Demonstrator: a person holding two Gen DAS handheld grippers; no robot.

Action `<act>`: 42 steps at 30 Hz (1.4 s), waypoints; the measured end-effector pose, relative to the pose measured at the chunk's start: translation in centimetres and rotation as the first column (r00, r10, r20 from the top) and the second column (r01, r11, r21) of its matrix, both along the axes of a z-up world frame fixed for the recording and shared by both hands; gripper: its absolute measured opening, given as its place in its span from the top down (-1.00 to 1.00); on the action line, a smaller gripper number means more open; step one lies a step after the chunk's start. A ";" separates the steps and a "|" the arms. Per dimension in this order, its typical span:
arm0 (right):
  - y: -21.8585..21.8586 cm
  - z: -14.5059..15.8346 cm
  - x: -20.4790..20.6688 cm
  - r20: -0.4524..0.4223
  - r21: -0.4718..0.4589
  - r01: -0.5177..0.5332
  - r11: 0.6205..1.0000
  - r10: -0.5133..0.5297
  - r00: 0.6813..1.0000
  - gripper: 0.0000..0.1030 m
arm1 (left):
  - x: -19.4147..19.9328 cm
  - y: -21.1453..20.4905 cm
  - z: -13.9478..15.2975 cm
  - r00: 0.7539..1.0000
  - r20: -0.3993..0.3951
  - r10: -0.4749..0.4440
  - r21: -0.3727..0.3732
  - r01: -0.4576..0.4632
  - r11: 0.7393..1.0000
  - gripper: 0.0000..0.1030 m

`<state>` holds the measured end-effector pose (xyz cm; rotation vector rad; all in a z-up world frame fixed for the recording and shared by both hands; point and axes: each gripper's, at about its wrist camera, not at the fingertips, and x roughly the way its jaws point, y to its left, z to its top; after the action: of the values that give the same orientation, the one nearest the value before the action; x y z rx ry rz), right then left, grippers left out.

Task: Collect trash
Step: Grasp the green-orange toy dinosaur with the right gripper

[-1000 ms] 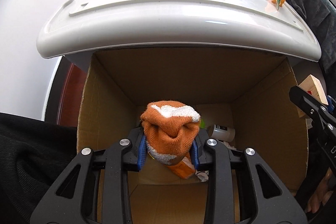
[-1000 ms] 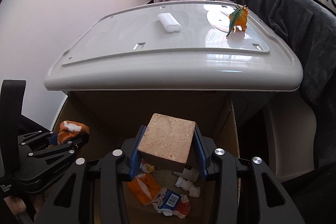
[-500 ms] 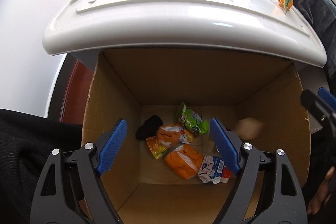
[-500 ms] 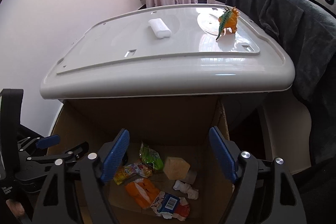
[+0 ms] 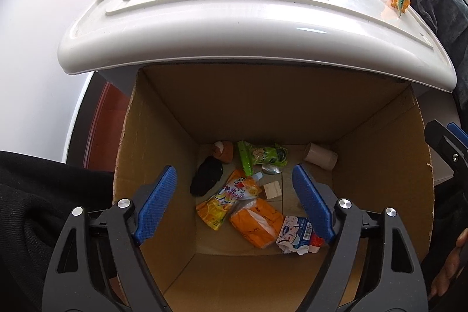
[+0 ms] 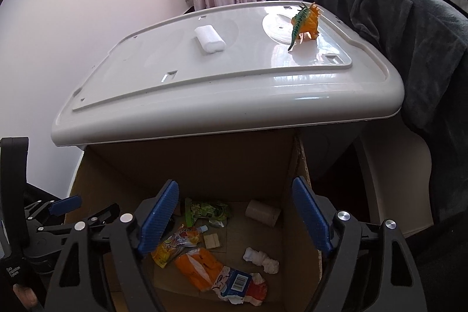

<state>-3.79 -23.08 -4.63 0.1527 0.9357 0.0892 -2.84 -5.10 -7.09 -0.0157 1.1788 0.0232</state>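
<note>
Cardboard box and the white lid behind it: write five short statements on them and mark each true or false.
1. Both grippers, left gripper and right gripper, are open and empty. True.
2. The toy dinosaur lies in the cardboard box. False: it stands on the white lid.
3. A small wooden block lies in the box. True.
4. The box is empty. False: wrappers and other trash lie in it.
5. A white foam piece rests on the lid. True.
</note>
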 end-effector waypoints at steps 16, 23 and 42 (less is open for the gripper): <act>-6.6 6.6 14.6 0.053 -0.083 0.084 0.993 -0.080 0.995 -0.89 | 3.5 -1.1 7.5 0.982 0.173 -0.078 -0.036 0.085 0.996 -0.60; -9.6 5.2 21.0 0.036 -0.047 0.205 0.978 -0.203 0.978 -0.89 | 7.5 -0.7 8.9 0.979 0.206 -0.014 -0.077 0.031 0.997 -0.69; -6.7 -0.5 27.3 -0.039 -0.212 0.203 0.956 -0.216 0.976 -0.19 | 8.1 -0.4 6.1 0.989 0.151 0.004 -0.065 0.006 0.998 -0.69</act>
<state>23.53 -29.81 -5.12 0.0614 0.9791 -0.2099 5.28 -5.47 -1.00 -0.0733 1.0278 -0.0172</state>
